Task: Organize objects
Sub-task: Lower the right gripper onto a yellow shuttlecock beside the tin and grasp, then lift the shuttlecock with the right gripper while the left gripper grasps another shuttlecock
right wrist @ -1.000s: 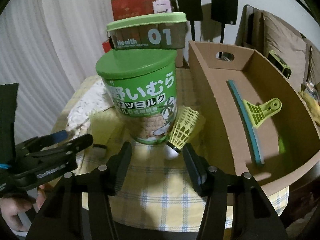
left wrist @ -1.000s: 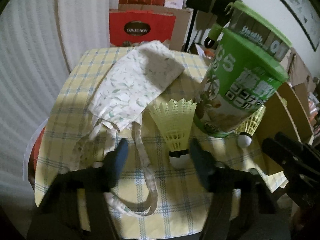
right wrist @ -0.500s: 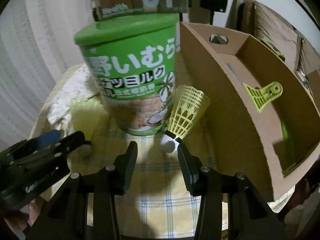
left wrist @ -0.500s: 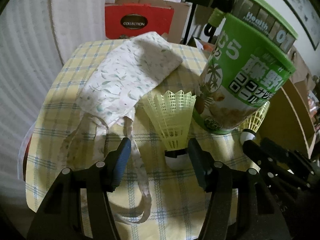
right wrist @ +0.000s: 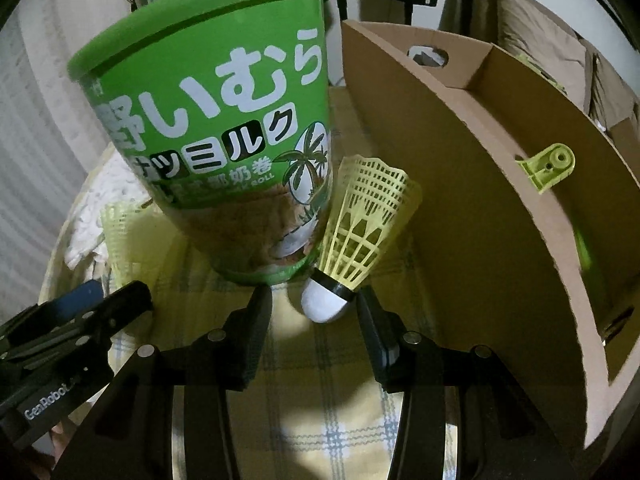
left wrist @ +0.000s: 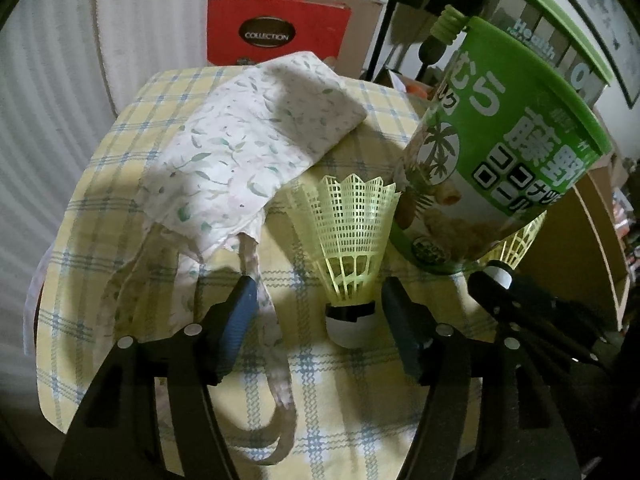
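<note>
Two yellow plastic shuttlecocks lie on a yellow plaid tablecloth beside a big green snack tub (left wrist: pixel 496 168). My left gripper (left wrist: pixel 320 308) is open, its jaws on either side of the white cork of one shuttlecock (left wrist: pixel 348 240). My right gripper (right wrist: pixel 314 312) is open around the cork of the other shuttlecock (right wrist: pixel 360 228), which leans against the tub (right wrist: pixel 224 128). Neither cork is pinched. The right gripper's tip also shows in the left wrist view (left wrist: pixel 532 304), and the left gripper in the right wrist view (right wrist: pixel 76 320).
A floral cloth bag (left wrist: pixel 248 148) with long straps lies left of the tub. An open cardboard box (right wrist: pixel 492 184) stands at the right and holds a green clip (right wrist: pixel 548 168). A second green-lidded container (left wrist: pixel 556 28) stands behind the tub. A red box (left wrist: pixel 276 32) is beyond the table.
Both grippers have moved forward and down toward the shuttlecocks. The corks now sit between the open jaws. The tub looms larger in both views.
</note>
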A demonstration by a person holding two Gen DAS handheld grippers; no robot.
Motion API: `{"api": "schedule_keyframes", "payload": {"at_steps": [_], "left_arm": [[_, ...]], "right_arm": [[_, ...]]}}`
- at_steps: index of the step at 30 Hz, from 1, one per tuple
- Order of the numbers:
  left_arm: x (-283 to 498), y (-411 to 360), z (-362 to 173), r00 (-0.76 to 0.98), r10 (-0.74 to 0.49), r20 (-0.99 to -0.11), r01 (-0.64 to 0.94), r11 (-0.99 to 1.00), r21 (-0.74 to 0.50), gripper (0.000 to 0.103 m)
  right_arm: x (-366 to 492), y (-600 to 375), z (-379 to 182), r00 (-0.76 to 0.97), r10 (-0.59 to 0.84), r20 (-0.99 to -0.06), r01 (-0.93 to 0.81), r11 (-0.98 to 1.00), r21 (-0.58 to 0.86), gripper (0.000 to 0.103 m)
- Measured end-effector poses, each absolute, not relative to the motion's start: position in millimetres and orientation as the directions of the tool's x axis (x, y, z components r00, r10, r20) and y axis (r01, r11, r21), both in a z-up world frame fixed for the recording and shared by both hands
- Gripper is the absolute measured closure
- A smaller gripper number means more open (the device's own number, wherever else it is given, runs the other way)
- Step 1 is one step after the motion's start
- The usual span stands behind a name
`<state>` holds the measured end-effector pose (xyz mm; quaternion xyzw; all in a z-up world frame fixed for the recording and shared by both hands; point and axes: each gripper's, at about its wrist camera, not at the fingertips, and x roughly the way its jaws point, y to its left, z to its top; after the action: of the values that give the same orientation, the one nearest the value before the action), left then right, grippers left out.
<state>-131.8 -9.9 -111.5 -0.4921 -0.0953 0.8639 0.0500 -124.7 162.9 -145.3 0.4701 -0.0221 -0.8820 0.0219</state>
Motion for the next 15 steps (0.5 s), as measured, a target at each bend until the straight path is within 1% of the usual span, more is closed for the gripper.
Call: {"api": "schedule_keyframes", "payload": {"at_steps": [9,15], "left_arm": [[-134.2,-5.3,-112.2,-0.507,0.183,-0.842,0.000,-0.977,-0.213,0.041],[-137.0,-2.9,-112.5,-0.507,0.172,-0.845,0.002,-0.980,-0.200,0.041]], "right_arm": [[-130.1,163.0,-148.7,-0.542,-0.070,-0.838,0.019,-0.997,0.071,0.057],[-132.7,162.4,-148.4,-0.544,-0.069,-0.837,0.022,-0.997,0.068,0.059]]}}
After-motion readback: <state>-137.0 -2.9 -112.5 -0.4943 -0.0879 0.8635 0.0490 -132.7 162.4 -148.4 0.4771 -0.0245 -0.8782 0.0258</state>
